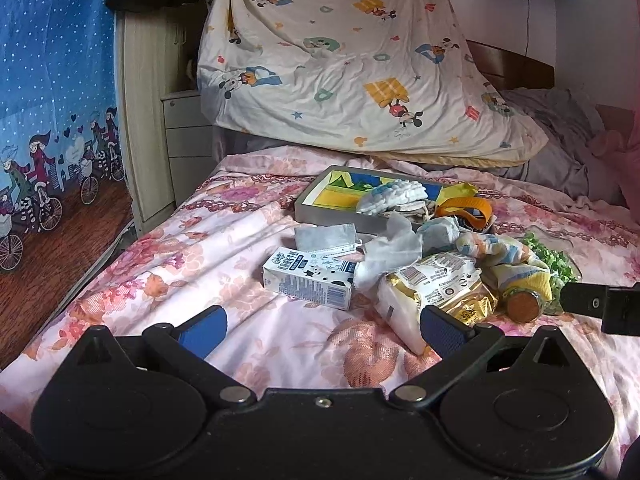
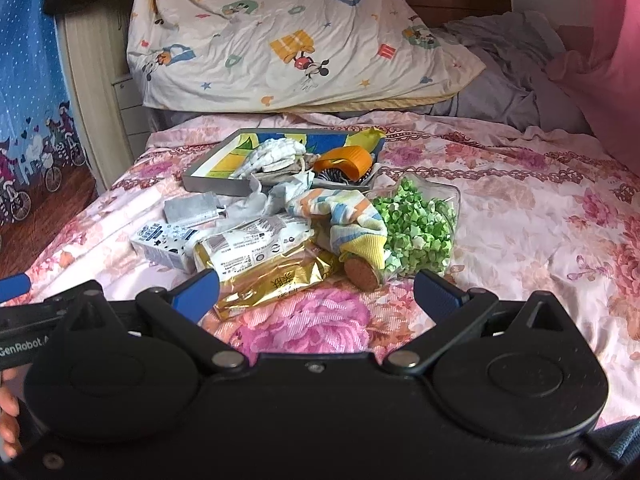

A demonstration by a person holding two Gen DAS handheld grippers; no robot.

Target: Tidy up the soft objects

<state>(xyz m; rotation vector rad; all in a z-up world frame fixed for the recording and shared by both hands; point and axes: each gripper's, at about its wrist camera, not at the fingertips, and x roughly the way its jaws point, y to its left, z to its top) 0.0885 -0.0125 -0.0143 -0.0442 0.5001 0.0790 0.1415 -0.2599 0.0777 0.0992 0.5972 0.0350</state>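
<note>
A pile of items lies on the floral bedsheet (image 1: 180, 280). A grey tray (image 1: 332, 216) (image 2: 216, 186) holds a white-blue cloth (image 1: 392, 196) (image 2: 276, 154) and an orange strap (image 1: 466, 208) (image 2: 344, 162). In front of the tray lie a striped sock (image 1: 504, 254) (image 2: 344, 216), crumpled white tissue (image 1: 394, 246), a milk carton (image 1: 308, 278) (image 2: 162, 244), a gold snack bag (image 1: 436, 296) (image 2: 272, 276) and a corked glass jar of green paper stars (image 2: 416, 230). My left gripper (image 1: 320, 330) stands open short of the carton. My right gripper (image 2: 316, 290) stands open just before the gold bag and cork.
A cartoon-print quilt (image 1: 360, 60) is heaped at the bed's head beside grey bedding (image 1: 560, 136). A white drawer unit (image 1: 186, 132) and blue curtain (image 1: 52, 80) stand left. A hand (image 2: 8, 416) shows at the right wrist view's left edge. Bare sheet lies right of the jar.
</note>
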